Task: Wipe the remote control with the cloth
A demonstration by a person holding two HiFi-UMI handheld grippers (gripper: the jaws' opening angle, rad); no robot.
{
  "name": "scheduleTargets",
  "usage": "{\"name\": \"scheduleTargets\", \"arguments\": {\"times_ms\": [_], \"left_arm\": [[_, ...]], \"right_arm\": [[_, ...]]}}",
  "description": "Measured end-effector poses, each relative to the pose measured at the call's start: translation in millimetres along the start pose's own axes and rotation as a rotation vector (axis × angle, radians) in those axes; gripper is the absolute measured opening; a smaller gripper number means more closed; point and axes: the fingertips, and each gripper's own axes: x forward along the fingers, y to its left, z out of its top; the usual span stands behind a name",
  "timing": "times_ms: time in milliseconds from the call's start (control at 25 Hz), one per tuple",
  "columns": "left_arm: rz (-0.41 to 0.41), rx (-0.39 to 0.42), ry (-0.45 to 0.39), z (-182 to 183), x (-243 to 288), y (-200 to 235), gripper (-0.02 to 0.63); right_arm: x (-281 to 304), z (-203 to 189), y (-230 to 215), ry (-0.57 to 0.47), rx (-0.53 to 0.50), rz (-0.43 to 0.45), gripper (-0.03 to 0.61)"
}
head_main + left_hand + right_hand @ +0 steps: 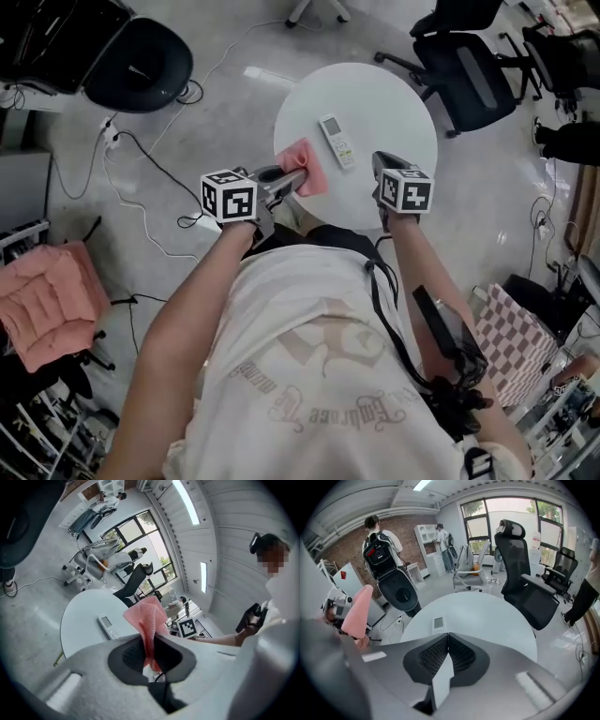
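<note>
Cloth pickup looks done; wipe itself not started, going by how things lie.

Left gripper point(284, 177): fingers point(125, 654) closed hard on the pink cloth point(147, 615), pinching it at a bunched fold. Loose end sticks up and forward past the tips. Head view puts the cloth over the near-left edge of the round white worktop point(394, 98). Right gripper view shows it hanging in air off to the side, so I'd say it's off the surface, not resting on it.

Remote control point(337, 141) lies flat on the worktop, screen up, just beyond and right of the cloth, apart from it. Nothing touching it.

Right gripper point(449, 638): fingers fully together, nothing between them. It hangs over the near-right edge of the worktop, angled down toward the remote control, well clear of it.

Black office chair point(469, 75) sits past the far-right edge, not in the way.

Next move, my read:
- left brings the cloth down flat onto the remote control's face, then strokes along its length
- a bunched fold gives little contact area; the loose end needs to drape over the body
- the remote control is light and unpinned, so likely to slide; right should either open and hold it by the sides or press one end to steady it.
</note>
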Motion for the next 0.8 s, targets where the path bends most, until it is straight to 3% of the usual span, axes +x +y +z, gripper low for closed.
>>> {"name": "scheduleTargets", "arguments": {"times_ms": [240, 400, 600, 800], "left_arm": [[0.041, 0.159, -0.021, 28, -2, -14, 0.018], [0.065, 0.232, -0.028, 27, -11, -27, 0.018], [0.049, 0.294, -0.007, 16, -20, -39, 0.018], [0.037, 0.301, 0.015, -1, -25, -42, 0.018]], "right_arm": [[-50, 18, -4, -0.171, 0.022, -0.013, 0.005], [-81, 25, 15, -0.261, -0.019, 0.019, 0.005], [-111, 33, 35, -0.375, -0.065, 0.021, 0.006], [-123, 27, 46, -0.410, -0.086, 0.027, 0.006]]}}
